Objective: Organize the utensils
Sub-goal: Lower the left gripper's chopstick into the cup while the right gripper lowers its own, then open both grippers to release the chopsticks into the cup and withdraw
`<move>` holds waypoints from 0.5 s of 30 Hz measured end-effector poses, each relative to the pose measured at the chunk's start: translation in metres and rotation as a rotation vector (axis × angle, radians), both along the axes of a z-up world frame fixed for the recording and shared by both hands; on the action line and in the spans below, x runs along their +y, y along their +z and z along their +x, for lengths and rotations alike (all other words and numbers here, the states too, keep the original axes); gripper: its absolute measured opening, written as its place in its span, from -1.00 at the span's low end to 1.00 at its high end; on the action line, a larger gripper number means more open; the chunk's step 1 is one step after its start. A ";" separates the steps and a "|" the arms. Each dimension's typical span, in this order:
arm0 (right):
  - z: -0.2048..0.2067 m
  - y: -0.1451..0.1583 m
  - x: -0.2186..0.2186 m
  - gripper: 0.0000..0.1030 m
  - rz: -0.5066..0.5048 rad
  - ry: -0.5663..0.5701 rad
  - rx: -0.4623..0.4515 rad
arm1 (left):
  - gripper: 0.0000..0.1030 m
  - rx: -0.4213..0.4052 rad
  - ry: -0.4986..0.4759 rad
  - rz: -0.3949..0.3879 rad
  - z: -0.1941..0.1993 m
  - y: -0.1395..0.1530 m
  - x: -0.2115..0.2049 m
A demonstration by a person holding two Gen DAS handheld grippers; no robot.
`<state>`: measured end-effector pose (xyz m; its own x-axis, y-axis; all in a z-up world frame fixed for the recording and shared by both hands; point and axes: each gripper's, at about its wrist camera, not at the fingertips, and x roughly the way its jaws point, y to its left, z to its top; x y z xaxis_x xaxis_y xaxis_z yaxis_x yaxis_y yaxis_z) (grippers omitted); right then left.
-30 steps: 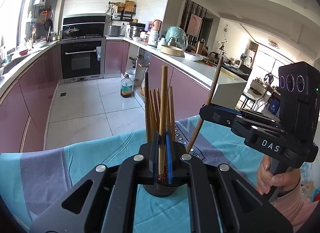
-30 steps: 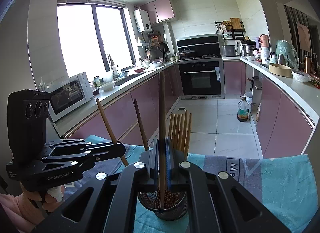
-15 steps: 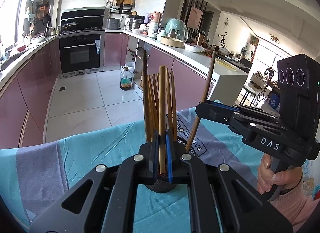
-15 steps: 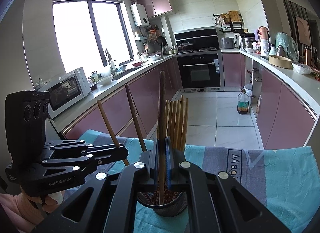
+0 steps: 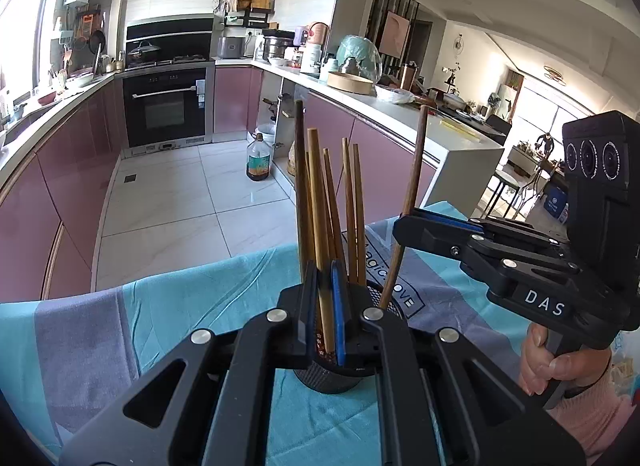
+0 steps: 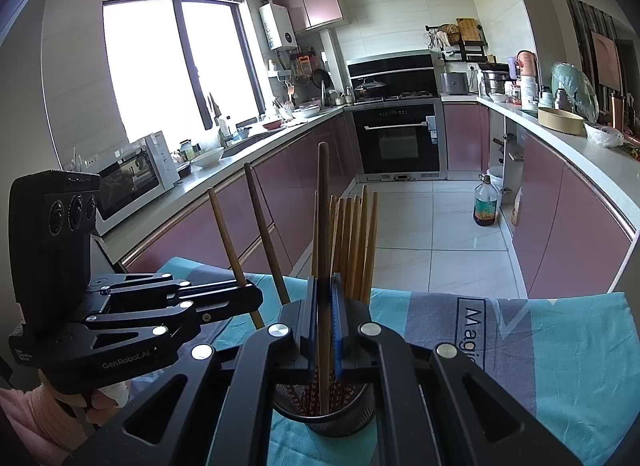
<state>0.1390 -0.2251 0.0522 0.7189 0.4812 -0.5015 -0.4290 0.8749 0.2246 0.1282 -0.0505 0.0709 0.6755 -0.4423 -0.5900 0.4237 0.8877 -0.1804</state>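
Each hand-held gripper was closed on one chopstick and held it upright, probably so that its tip could drop straight into the dark mesh holder [image 6: 324,418] on the worktop with the blue-grey cloth [image 5: 160,330]. The left hand-held gripper [image 5: 325,306] clamped a light bamboo chopstick [image 5: 318,201], lower end already inside the holder. The right hand-held gripper [image 6: 324,322] pinched a darker chopstick [image 6: 323,201], likewise reaching down into it. Both pointed forward and somewhat downward over the holder, close beside each other. Behind stood the other chopsticks [image 6: 356,242], leaning together in the holder
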 end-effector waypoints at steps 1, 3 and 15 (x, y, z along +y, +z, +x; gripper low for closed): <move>0.001 0.000 0.001 -0.90 -0.001 0.001 0.001 | -0.85 0.000 0.000 0.003 0.001 -0.001 0.000; 0.002 -0.001 0.002 -0.90 -0.002 0.002 0.003 | -0.85 0.001 -0.003 0.007 0.004 -0.001 -0.001; 0.007 -0.002 0.001 -0.90 0.004 -0.004 0.011 | -0.84 0.005 0.007 0.019 0.015 -0.005 -0.005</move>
<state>0.1464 -0.2238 0.0498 0.7151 0.4806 -0.5076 -0.4230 0.8756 0.2331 0.1428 -0.0551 0.0658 0.6752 -0.4266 -0.6018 0.4169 0.8937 -0.1658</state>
